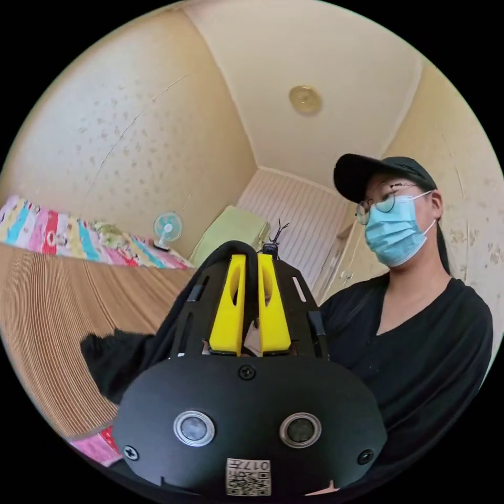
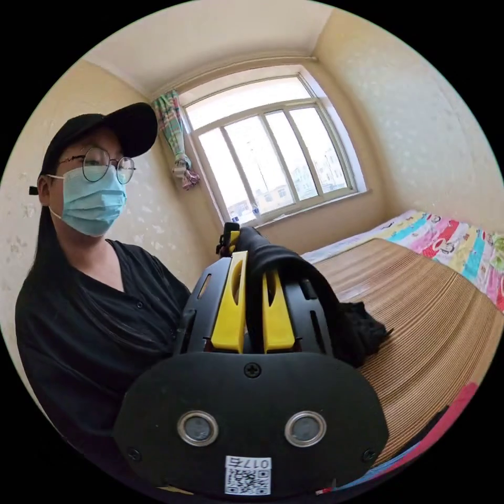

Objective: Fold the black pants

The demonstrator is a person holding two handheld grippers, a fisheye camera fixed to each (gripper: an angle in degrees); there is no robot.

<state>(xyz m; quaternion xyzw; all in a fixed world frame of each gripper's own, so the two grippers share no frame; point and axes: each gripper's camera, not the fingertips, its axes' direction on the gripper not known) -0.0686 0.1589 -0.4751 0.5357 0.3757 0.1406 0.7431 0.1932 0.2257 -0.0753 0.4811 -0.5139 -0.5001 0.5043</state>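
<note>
Where the left tongs (image 1: 251,262) rise in the left gripper view, both yellow jaws stand close together with a dark fold of the black pants (image 1: 113,362) pinched between them. Cloth loops over the jaw tips, then drops away to the mat (image 1: 47,325), where a bunched end lies dull and creased. Fabric plain black, soft, no pattern to be made out.

Right gripper view: right tongs (image 2: 255,262) likewise closed on the pants (image 2: 352,325), a thick rolled band of cloth wedged between the yellow jaws and arching over the tip. From there it hangs down the far side of the tongs and ends in a ragged heap resting on the woven mat (image 2: 436,325).

Mat covers a bed; a bright striped sheet (image 2: 462,247) runs along its edge. Person in a black top (image 1: 420,346) stands just behind the tongs. Window (image 2: 268,157) at the far wall, small fan (image 1: 167,228) beside a green pillow (image 1: 231,231).
</note>
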